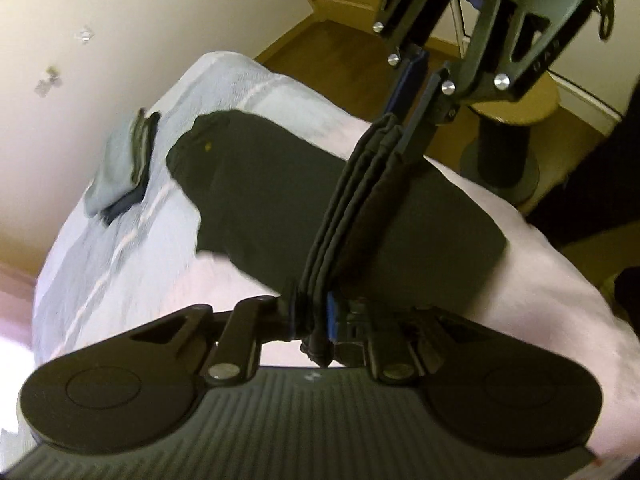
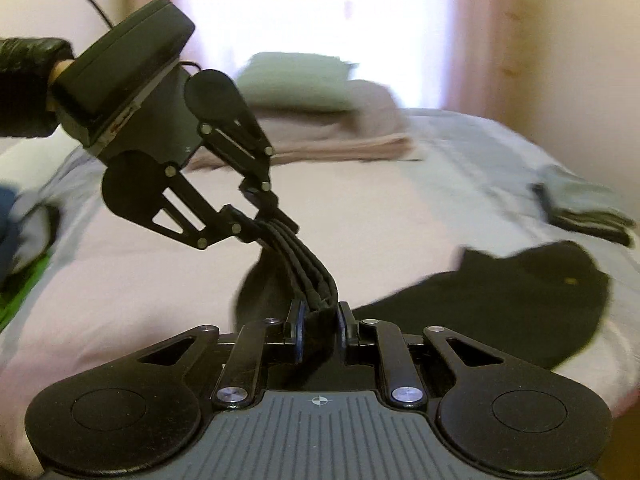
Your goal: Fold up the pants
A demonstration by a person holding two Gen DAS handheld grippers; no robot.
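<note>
A: Where are the pants (image 1: 280,192)?

B: Spread black across the middle of the bed (image 1: 552,280) in the left wrist view. One edge is bunched into thick folds and lifted, strung between the two grippers.

A: And the left gripper (image 1: 314,320)?

B: Bottom centre of its own view, jaws clamped on the near end of that bunched edge. The right gripper (image 1: 416,92) comes in from the upper right of the frame and pinches the far end.

A: Same from the other camera?

B: Yes. Low in the centre the right gripper's jaws squeeze the folds; the left one, centre left, grips the other end. The rest of the pants lies at lower right.

A: Anything else?

B: Folded clothes (image 2: 588,208) at right and a towel stack (image 2: 320,120) behind. All motion-blurred.
</note>
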